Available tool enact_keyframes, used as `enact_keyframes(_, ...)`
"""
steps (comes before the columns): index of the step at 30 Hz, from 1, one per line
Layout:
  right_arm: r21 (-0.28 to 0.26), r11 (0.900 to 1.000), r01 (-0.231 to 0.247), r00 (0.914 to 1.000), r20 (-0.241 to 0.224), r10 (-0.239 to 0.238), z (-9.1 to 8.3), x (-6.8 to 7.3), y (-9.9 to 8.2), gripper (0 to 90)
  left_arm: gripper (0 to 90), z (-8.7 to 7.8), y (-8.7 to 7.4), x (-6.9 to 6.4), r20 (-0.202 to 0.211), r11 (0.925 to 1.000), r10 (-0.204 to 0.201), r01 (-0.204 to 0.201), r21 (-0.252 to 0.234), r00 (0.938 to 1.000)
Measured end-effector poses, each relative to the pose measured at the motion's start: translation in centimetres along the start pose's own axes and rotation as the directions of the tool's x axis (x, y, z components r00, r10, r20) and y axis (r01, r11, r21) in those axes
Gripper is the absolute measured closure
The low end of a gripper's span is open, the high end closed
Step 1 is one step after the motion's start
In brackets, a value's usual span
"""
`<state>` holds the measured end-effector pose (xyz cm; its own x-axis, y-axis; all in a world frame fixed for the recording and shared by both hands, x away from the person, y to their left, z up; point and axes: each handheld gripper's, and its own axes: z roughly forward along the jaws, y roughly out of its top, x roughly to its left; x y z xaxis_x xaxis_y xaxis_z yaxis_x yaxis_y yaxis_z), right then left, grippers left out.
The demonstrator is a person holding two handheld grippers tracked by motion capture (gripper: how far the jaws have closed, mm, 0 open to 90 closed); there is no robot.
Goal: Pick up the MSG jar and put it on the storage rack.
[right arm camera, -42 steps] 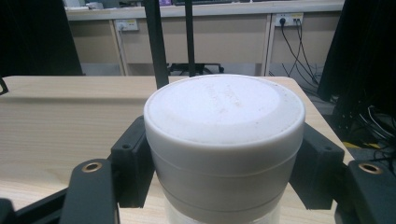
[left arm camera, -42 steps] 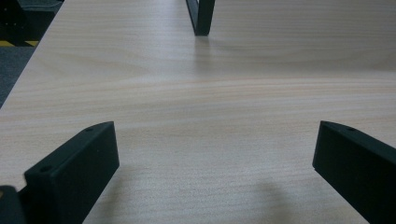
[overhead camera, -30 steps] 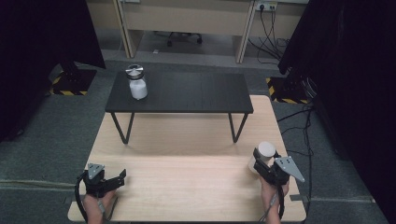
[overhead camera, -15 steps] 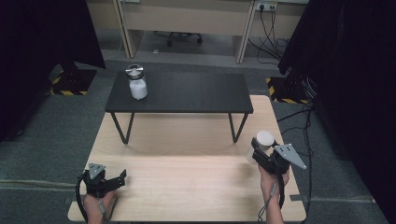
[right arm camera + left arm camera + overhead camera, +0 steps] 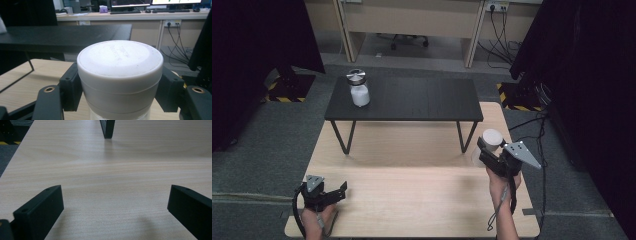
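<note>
High view: the right gripper (image 5: 490, 150) is clenched on a white-lidded jar (image 5: 492, 137), which it holds above the right part of the light wooden table (image 5: 412, 200), in front of the right legs of the black side table (image 5: 412, 99). The jar's lid faces up and its clear body shows below the jaws. The right hand (image 5: 501, 182) enters from the bottom edge, with the gripper's cable hanging beside the wrist and the grey 3-cornered plate on top.

Right gripper view: the 2 black jaws press on opposite sides of the jar (image 5: 120, 75) just under the lid's rim; the black side table (image 5: 65, 35) lies beyond it, and a desk with monitors stands farther back.

High view, left: the left gripper (image 5: 329, 192) rests at the near left corner of the wooden table, held by the left hand (image 5: 314, 220). Left gripper view: its 2 jaws stand wide apart with only bare wood (image 5: 112, 182) between them, so it is released.

A 2nd jar with a metal lid (image 5: 358, 87) stands upright on the left end of the black side table, well apart from both grippers.
</note>
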<state>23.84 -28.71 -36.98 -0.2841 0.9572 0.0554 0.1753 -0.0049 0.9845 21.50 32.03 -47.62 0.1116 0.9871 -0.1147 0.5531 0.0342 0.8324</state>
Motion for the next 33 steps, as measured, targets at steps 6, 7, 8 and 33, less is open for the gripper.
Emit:
enact_keyframes(6,-0.006,0.9997,0.025,0.9992,-0.031,-0.025,0.5,0.3,1.9,34.1,0.0,0.0,0.0,0.1,0.004,1.0,0.002,-0.002,0.001,1.0)
enact_keyframes(7,-0.011,0.9996,0.025,0.999,-0.036,-0.026,0.6,0.3,2.2,34.1,0.0,0.0,0.0,0.1,0.006,1.0,0.0,0.0,0.001,1.0)
enact_keyframes(8,-0.014,0.9996,0.025,0.9989,-0.04,-0.025,0.7,0.4,2.5,34.1,0.0,0.0,0.0,0.1,0.006,1.0,-0.002,0.002,0.001,1.0)
enact_keyframes(33,-0.031,0.9989,0.035,0.994,-0.103,-0.038,3.0,1.0,8.8,34.1,0.0,0.0,0.0,0.2,0.007,0.9999,-0.017,0.017,-0.001,0.9998)
